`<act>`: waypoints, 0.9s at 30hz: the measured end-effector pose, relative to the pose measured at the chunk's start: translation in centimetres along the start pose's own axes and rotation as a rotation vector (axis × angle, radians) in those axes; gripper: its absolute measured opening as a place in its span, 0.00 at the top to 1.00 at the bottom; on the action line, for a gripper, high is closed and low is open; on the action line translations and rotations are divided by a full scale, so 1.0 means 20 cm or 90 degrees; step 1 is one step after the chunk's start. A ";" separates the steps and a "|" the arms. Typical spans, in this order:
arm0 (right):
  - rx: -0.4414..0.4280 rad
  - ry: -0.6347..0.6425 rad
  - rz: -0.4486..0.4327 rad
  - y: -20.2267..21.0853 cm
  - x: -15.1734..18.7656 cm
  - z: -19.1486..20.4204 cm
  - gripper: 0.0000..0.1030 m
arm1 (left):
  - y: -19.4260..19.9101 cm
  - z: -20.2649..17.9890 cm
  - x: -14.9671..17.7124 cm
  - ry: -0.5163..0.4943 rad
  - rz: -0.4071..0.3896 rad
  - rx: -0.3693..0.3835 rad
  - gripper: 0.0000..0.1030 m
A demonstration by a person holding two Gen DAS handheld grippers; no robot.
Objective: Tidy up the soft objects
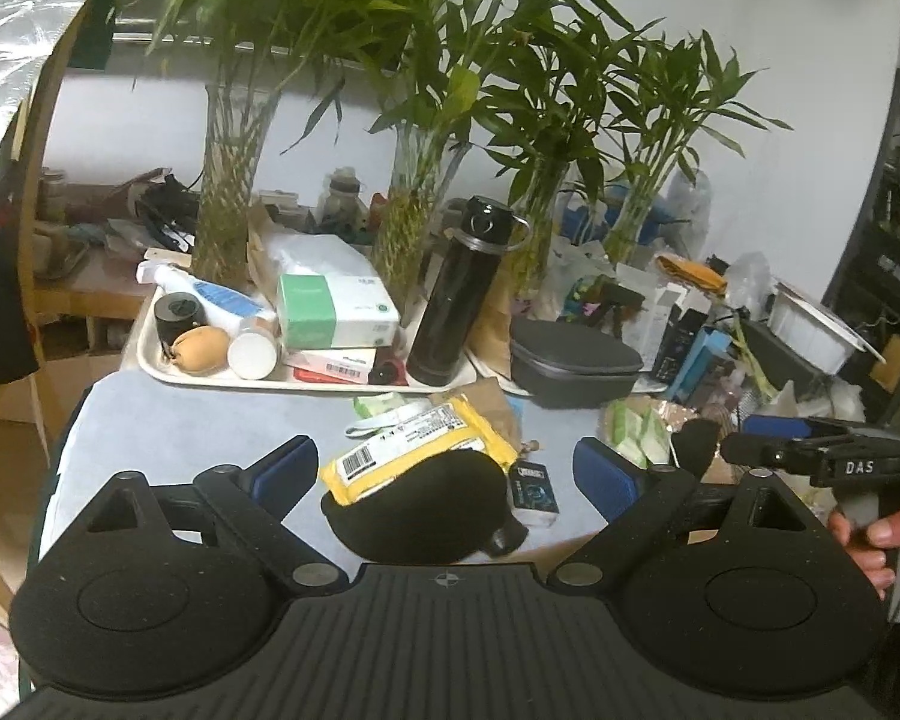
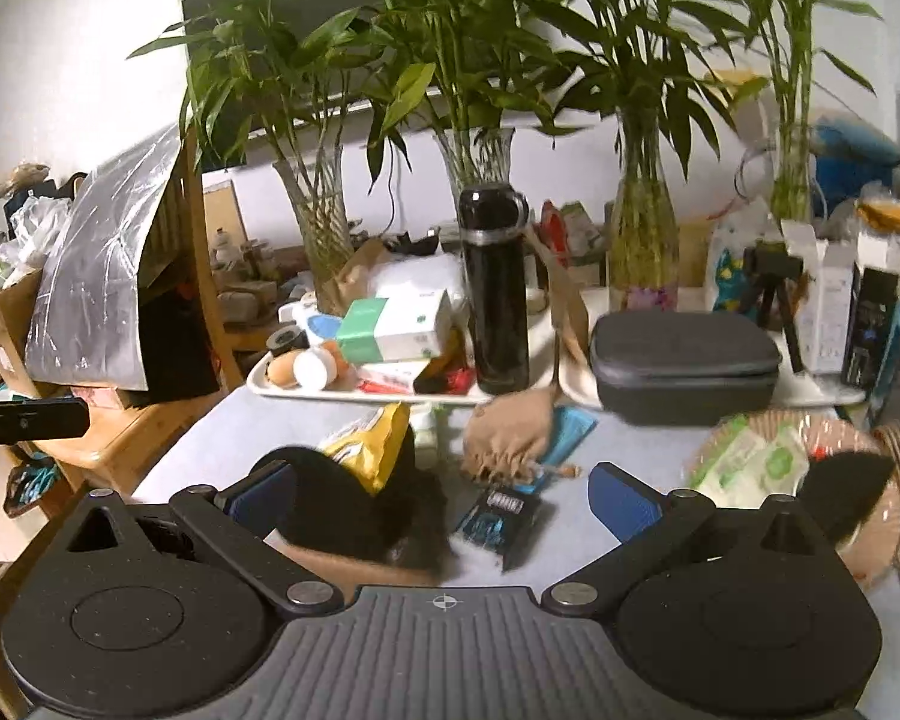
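Black soft pouch (image 1: 417,501) lies on table between spread jaws of left gripper (image 1: 447,471), untouched; right gripper (image 2: 444,495) jaws also spread.

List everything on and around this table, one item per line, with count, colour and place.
black soft pouch: 1, black, table front, between the left gripper's fingers
yellow packet: 1, yellow, partly resting on the pouch
tan drawstring bag: 1, tan, table centre
small dark box: 1, black-blue, right of the pouch
tray: 1, cream, behind the packet
black flask: 1, black, upright on the tray
green-white box: 1, on the tray
grey case: 1, dark grey, right of the flask
bamboo vases: 4, clear glass, back row
left gripper: 1, black with blue pads, open
right gripper: 1, same, open
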State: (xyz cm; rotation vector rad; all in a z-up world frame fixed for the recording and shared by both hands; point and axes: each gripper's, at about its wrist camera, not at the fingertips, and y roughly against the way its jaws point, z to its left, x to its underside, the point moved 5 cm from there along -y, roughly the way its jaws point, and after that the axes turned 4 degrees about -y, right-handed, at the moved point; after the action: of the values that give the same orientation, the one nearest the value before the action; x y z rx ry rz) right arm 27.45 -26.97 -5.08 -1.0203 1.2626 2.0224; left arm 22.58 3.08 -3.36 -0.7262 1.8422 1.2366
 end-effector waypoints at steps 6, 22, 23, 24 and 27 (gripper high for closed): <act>0.019 -0.026 0.011 -0.10 -0.04 -0.08 0.00 | -0.09 0.07 0.00 0.019 -0.011 0.014 0.10; 0.034 0.022 0.041 -0.30 -0.07 -0.16 0.00 | -0.29 0.31 0.02 0.085 -0.018 -0.026 0.10; 0.039 0.022 0.044 -0.32 -0.07 -0.17 0.00 | -0.31 0.32 0.02 0.083 -0.017 -0.033 0.10; 0.043 0.023 0.046 -0.33 -0.07 -0.18 0.00 | -0.32 0.33 0.03 0.083 -0.015 -0.044 0.10; 0.050 0.019 0.054 -0.38 -0.07 -0.23 0.00 | -0.34 0.36 0.05 0.086 -0.001 -0.078 0.10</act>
State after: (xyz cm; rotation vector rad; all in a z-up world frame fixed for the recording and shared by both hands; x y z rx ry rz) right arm 35.40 -28.01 -8.96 -0.9797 1.4115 2.0105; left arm 29.56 7.35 -9.15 -0.8978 1.8861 1.3367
